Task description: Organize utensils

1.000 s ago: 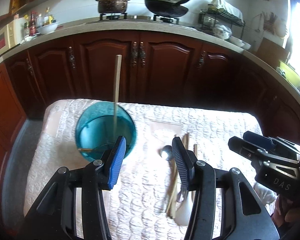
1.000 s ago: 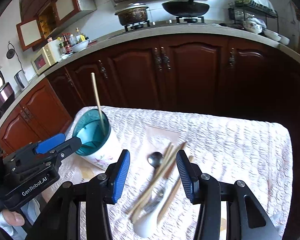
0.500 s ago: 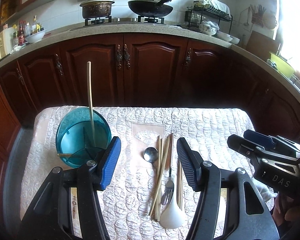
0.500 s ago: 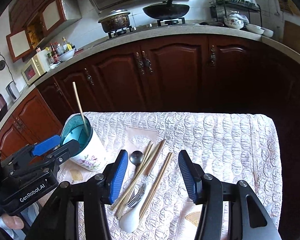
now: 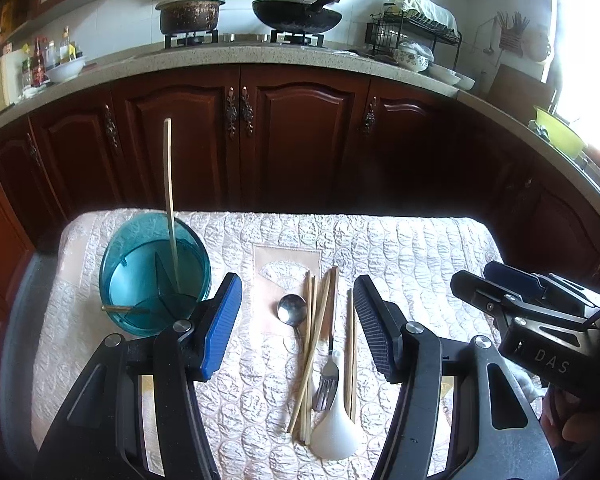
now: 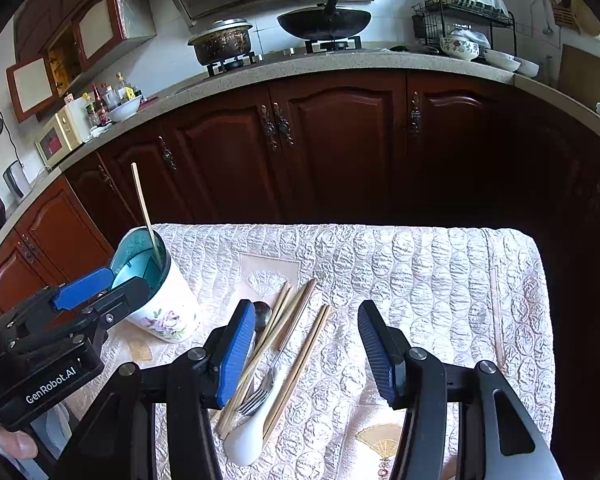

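Utensils lie heaped on the quilted cloth (image 5: 400, 248) just right of the teal holder (image 5: 155, 276): metal spoon (image 5: 292, 309), wooden chopsticks (image 5: 315, 332), fork (image 5: 327, 380) and white ladle (image 5: 335, 432). One chopstick (image 5: 169, 200) stands upright inside the holder. Left gripper (image 5: 296, 322) hovers over the heap, jaws wide and empty. Right gripper (image 6: 306, 354), right of the holder, is half open, gripping nothing

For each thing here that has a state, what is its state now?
Utensil holder: upright, one chopstick standing inside.
Metal spoon, fork, white spoon, loose chopsticks: lying on the tablecloth.
Left tool: open, empty.
Right tool: open, empty.
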`<state>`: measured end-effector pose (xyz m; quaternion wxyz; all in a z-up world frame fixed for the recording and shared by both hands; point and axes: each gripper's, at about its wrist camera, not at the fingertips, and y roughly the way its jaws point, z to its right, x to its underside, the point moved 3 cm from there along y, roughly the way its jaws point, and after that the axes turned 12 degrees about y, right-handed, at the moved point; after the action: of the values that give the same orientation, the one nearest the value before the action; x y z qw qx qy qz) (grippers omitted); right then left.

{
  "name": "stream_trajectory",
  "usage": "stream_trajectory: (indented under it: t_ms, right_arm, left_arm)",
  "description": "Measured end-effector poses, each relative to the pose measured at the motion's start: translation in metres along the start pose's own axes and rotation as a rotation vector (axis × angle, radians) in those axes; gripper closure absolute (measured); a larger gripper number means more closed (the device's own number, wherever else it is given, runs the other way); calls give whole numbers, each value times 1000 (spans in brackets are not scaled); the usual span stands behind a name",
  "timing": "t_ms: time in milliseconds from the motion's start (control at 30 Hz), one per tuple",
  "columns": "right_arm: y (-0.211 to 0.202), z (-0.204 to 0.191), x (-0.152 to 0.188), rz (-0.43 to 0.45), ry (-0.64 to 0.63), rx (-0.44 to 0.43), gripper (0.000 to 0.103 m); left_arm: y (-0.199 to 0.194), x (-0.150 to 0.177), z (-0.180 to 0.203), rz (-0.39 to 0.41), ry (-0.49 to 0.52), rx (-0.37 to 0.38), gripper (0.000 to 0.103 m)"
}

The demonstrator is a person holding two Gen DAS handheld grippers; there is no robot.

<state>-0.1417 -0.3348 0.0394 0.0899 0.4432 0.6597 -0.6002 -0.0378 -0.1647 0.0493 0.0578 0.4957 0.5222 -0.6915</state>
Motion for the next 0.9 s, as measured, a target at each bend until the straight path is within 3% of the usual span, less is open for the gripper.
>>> stream_trajectory:
  t_ms: [133, 267, 467, 633, 833, 900]
  right_arm:
    - [11, 8, 3, -26, 16, -1, 51]
    - [46, 18, 13, -128, 25, -49, 51]
    - [116, 29, 30, -273, 81, -68, 65]
    - [165, 22, 23, -350, 149, -124, 65]
    - [216, 10, 20, -428, 160, -98, 73]
    - [227, 14, 22, -444, 175, -88, 80]
  left_arm:
    - [6, 7, -6, -20, -15, 4, 45]
    - [19, 19, -12, -62, -28, 8, 45]
    - [49, 43, -10, -143, -22, 24, 45]
    - [72, 57, -7, -201, -16, 38, 45]
    - [94, 65, -10, -254, -8, 29, 45]
    - [101, 67, -11, -266, -7, 19, 45]
